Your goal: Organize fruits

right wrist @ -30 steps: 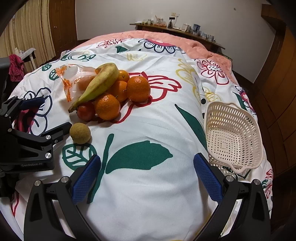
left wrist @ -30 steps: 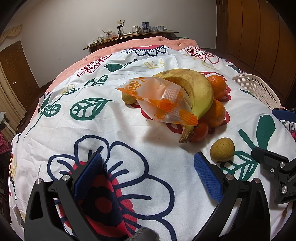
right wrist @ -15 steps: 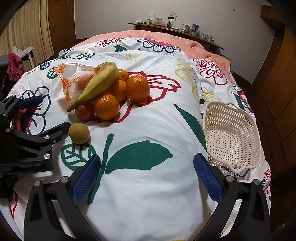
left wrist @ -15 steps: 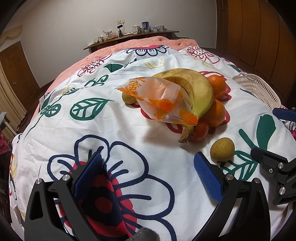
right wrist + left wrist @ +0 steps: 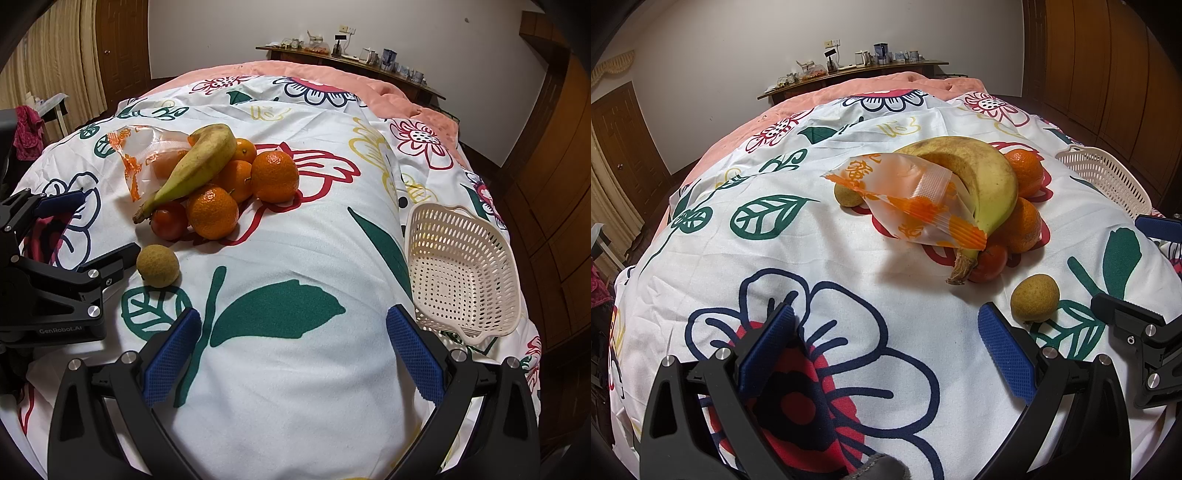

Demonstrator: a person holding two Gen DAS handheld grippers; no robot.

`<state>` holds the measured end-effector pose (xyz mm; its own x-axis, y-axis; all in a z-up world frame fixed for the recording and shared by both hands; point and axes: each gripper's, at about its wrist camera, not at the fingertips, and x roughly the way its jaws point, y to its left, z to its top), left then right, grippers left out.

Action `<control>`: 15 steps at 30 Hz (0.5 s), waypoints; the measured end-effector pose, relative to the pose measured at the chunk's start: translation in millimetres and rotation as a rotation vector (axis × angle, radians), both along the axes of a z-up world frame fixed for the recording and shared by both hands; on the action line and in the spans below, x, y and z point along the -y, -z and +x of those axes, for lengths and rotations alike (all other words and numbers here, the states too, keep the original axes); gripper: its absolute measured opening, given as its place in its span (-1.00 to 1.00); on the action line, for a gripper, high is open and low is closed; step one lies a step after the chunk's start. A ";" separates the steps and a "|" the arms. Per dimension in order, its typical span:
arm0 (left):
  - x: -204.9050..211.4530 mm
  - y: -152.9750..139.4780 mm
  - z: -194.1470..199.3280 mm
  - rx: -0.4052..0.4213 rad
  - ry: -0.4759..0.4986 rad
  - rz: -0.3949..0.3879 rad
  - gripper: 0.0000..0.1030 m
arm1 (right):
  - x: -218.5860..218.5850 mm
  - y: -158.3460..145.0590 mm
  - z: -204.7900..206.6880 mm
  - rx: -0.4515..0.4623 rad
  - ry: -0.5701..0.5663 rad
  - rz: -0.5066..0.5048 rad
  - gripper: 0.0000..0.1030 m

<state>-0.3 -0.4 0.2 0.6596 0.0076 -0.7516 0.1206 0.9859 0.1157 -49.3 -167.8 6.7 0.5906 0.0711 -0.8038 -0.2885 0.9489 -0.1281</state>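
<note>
two claws hover low over the bed (image 5: pixel 295 369) with nothing between their pads: the left claw (image 5: pixel 886 354) stands wide apart above the red flower print, and the right claw (image 5: pixel 291 350) stands equally wide apart above the green leaf print. almost nothing has changed over the last second; the right view has crept very slightly nearer the fruit and every piece lies where it did, so by my reading the sorting has not begun and the first pick is yet to come. counting from the right view: one banana (image 5: pixel 192 170) lying across the top of the pile, four oranges (image 5: pixel 212 212) bunched under and beside it, one small red fruit (image 5: pixel 168 221) at the banana's stem end, and one brownish round fruit (image 5: pixel 158 260) alone just beside the left claw's tip. the left view adds a second brownish fruit (image 5: pixel 847 194) behind one printed plastic bag (image 5: pixel 908 201). one white basket (image 5: pixel 461 273) sits empty, well apart to the right.
</note>
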 end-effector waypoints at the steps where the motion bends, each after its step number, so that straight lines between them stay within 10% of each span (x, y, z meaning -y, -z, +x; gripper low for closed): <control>1: 0.1 0.0 0.0 0.000 0.000 0.001 0.96 | 0.0 0.0 0.0 0.000 0.000 0.000 0.91; 15: -3.4 -1.0 0.3 -0.008 0.002 0.001 0.96 | 0.5 0.2 0.0 -0.002 0.000 0.000 0.91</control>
